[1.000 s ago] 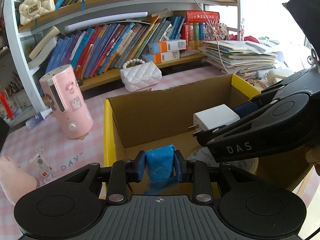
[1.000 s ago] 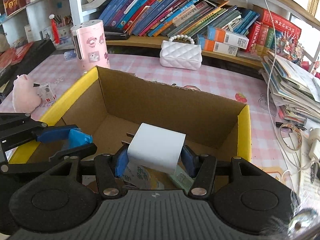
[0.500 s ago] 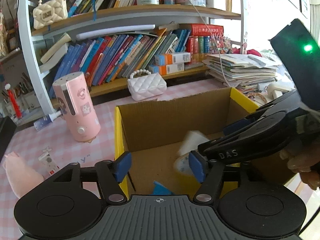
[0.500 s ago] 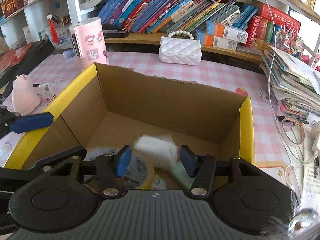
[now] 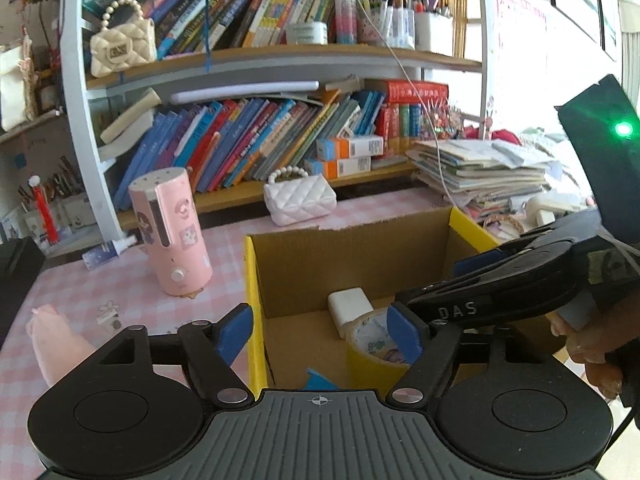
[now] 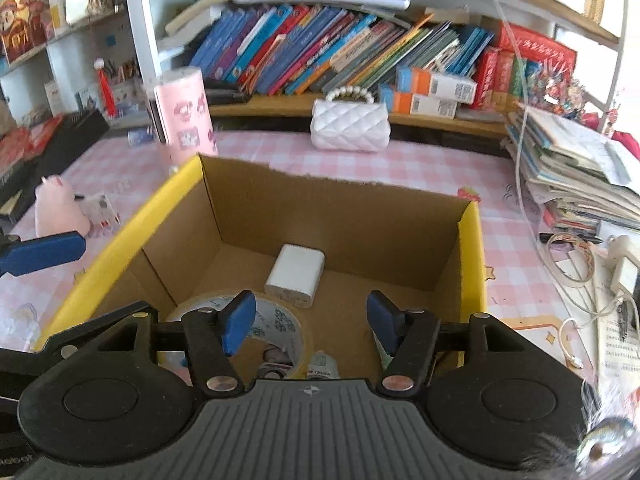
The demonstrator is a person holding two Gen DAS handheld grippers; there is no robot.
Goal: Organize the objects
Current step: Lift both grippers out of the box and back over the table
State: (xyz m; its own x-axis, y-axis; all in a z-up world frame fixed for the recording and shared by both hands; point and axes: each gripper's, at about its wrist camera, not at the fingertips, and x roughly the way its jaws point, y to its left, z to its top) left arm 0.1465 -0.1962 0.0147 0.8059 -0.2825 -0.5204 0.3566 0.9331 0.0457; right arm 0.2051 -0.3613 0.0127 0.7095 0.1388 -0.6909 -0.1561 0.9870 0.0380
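A cardboard box with yellow flaps [image 6: 472,248] [image 5: 256,304] stands on the pink checked table. Inside it lie a white charger block [image 6: 296,270] [image 5: 350,306], a yellow tape roll [image 6: 276,320] [image 5: 374,350] and a blue crumpled item [image 5: 320,380]. My left gripper [image 5: 320,332] is open and empty above the box's left front edge. My right gripper [image 6: 310,320] is open and empty above the box's front; it also shows in the left wrist view [image 5: 500,292].
A pink cylinder device [image 5: 172,232] [image 6: 184,116], a white quilted purse [image 5: 300,200] [image 6: 350,126], a pink plush toy [image 6: 56,208] [image 5: 56,344] and a small card [image 6: 100,210] sit on the table. Bookshelves stand behind. Stacked papers [image 6: 572,164] and cables [image 6: 576,256] lie at the right.
My left gripper opened and dropped the blue item into the box. My right gripper opened and dropped the white charger block into the box. Both grippers rose and drew back.
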